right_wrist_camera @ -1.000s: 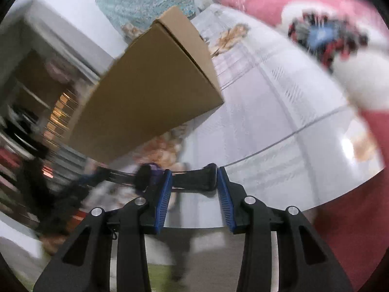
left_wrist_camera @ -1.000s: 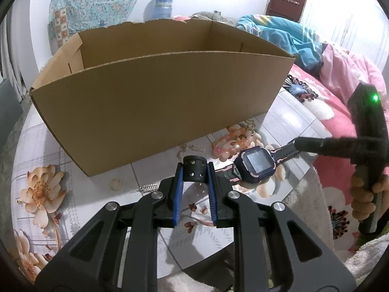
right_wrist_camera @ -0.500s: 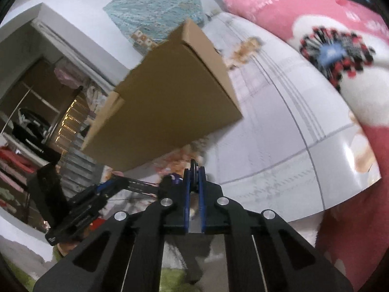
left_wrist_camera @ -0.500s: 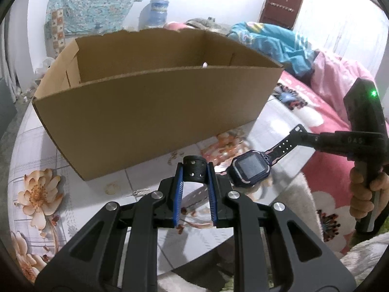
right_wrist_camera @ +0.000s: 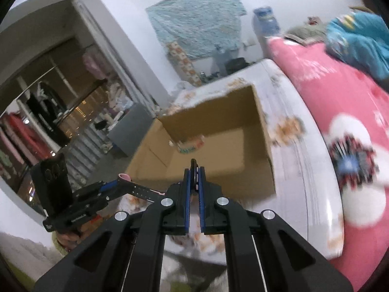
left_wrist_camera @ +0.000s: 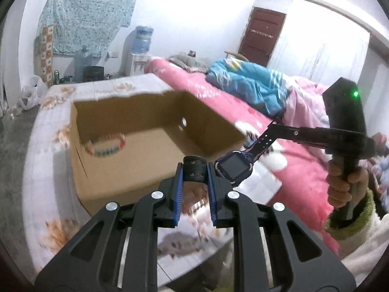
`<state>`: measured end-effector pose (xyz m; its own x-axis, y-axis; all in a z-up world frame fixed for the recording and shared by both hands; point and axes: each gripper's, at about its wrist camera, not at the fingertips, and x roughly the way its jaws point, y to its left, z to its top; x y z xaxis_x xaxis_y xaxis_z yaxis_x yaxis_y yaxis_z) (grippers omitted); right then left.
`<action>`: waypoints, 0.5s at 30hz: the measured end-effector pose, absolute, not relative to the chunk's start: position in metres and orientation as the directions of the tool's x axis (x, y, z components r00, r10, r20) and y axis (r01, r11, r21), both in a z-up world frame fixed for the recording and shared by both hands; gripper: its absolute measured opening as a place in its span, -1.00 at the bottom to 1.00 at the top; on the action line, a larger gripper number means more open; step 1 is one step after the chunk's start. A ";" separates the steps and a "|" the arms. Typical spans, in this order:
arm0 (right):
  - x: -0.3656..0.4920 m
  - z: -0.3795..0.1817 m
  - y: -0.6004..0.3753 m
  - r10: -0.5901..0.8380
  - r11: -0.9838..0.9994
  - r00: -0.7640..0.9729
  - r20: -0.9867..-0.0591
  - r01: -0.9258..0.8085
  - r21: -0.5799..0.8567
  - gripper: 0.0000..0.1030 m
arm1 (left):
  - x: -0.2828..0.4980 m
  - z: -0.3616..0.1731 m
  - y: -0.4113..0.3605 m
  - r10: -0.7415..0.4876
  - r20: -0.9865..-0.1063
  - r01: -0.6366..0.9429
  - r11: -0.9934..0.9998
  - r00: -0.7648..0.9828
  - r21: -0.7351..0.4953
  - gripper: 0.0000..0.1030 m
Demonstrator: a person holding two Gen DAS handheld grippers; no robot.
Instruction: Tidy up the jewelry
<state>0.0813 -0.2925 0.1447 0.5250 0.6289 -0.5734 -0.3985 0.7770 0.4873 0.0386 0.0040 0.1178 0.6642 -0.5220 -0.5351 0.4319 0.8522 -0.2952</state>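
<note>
At the far left a floral-patterned worktop [left_wrist_camera: 43, 170] is carrying an open cardboard box [left_wrist_camera: 126, 168], and a beaded bracelet [left_wrist_camera: 104, 147] is lying on the box floor toward its left wall. In front of the box, raised above the worktop, the left gripper [left_wrist_camera: 194, 170] is clamping the ribbed end of one strap of a smartwatch [left_wrist_camera: 233, 168], its blue-lined jaws standing a narrow strap's width apart. The watch body, dark with a purple-blue case, is hanging just to the right of that gripper, level with the box's near right corner, with its screen facing the camera. From there the other strap, punched with holes, is rising up and to the right into the right gripper [left_wrist_camera: 277, 123], whose jaws are squeezing it almost flat; the right wrist view is showing those jaws [right_wrist_camera: 194, 170] nearly together on the thin strap edge, with the open box beyond them. The watch is thus being held stretched between both grippers in the air at the box's front edge. Farther right a hand [left_wrist_camera: 345, 185] is gripping the right tool's handle, and a pink bed [left_wrist_camera: 304, 189] is lying behind.
</note>
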 end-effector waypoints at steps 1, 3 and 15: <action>0.096 0.150 -0.287 0.631 0.776 0.519 -0.577 -0.409 0.480 -0.88 | 0.047 0.124 0.008 -0.523 -0.532 0.427 0.852 0.666 -0.302 -0.67; 0.124 0.155 -0.279 0.642 0.767 0.495 -0.586 -0.422 0.484 -0.88 | 0.069 0.133 0.012 -0.509 -0.554 0.409 0.860 0.659 -0.304 -0.67; 0.281 0.110 -0.201 0.541 0.814 0.330 -0.774 -0.438 0.382 -0.88 | 0.222 0.071 0.011 -0.389 -0.822 0.188 0.921 0.415 -0.341 -0.67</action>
<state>0.2807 -0.2009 0.1096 0.3301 0.5406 -0.7738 -0.4380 0.8139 0.3818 0.2220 0.0106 0.0712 0.4154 -0.3890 -0.8222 0.1878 0.9211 -0.3409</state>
